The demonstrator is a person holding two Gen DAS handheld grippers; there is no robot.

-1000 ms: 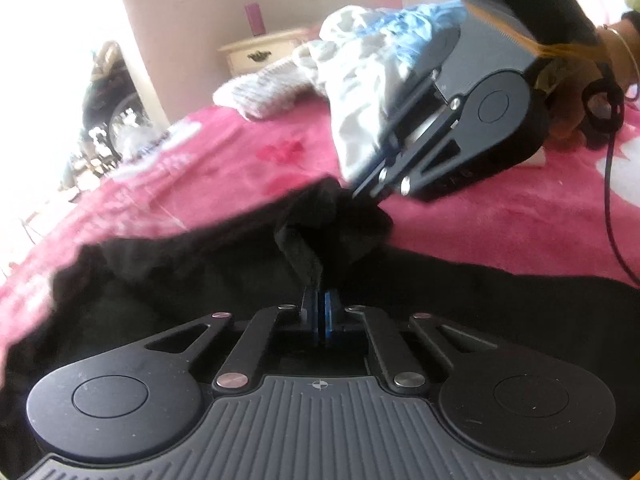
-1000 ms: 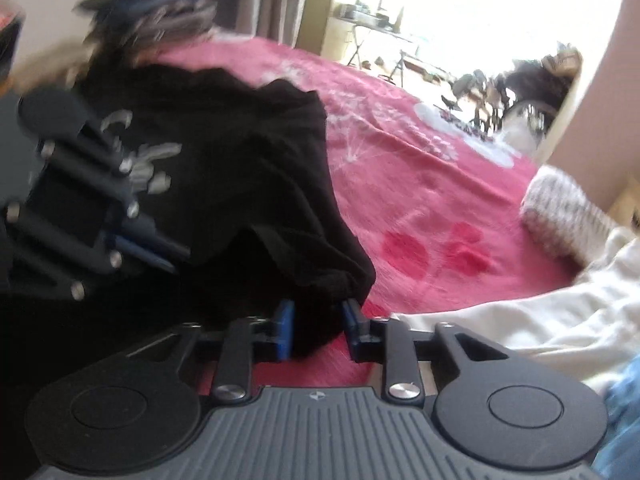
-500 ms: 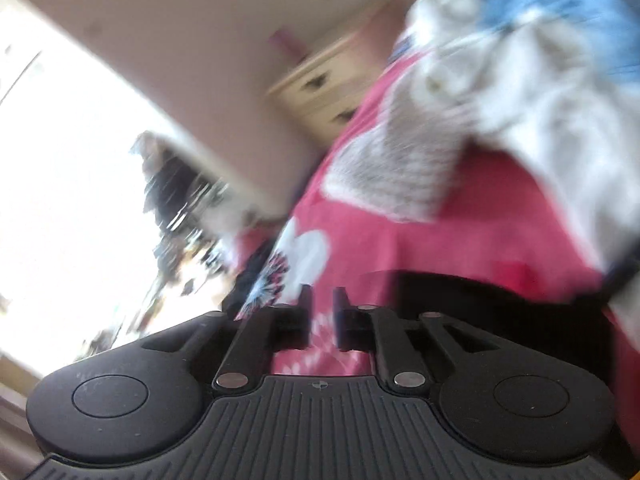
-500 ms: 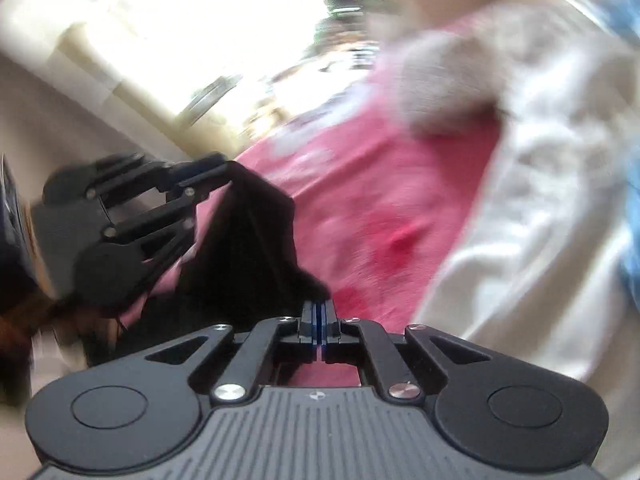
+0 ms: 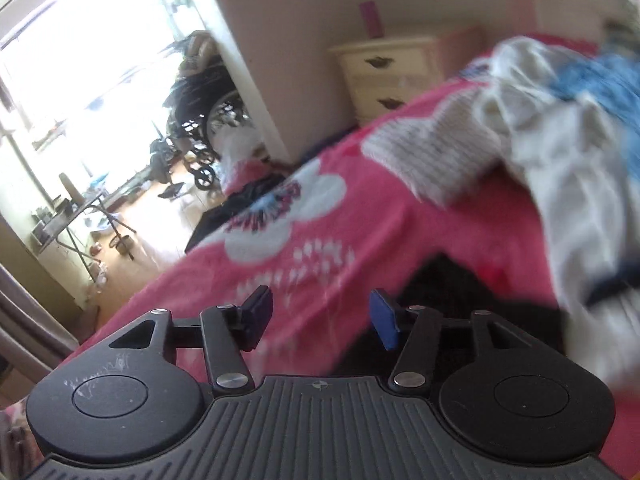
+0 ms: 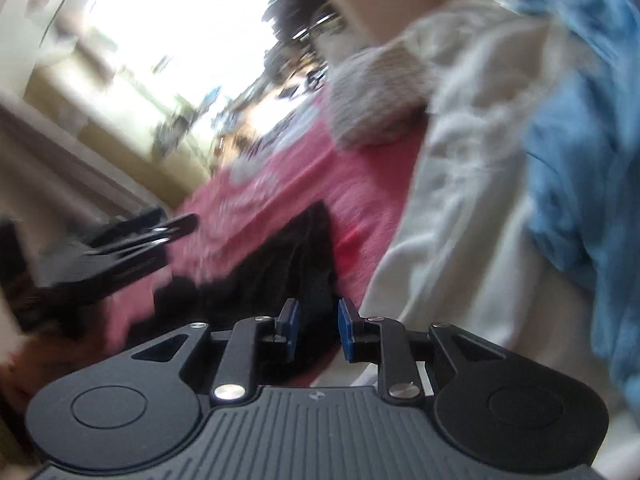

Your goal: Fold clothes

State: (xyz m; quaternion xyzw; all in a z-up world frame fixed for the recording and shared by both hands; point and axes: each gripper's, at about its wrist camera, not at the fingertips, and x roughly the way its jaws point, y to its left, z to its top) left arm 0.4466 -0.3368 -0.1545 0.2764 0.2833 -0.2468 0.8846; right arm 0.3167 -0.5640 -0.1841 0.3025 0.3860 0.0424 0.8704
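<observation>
Both grips just released: left gripper (image 5: pixel 320 316) opening on nothing, right gripper (image 6: pixel 316 330) opening, black shirt (image 6: pixel 296 256) loose between, 12 o'clock. Fold laid.

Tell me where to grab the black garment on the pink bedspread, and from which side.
Grip the black garment at its raised ridge, just ahead of the right gripper, coming straight forward and down. The folds stand up off the pink bedspread there, and the opening jaws already straddle them.
</observation>
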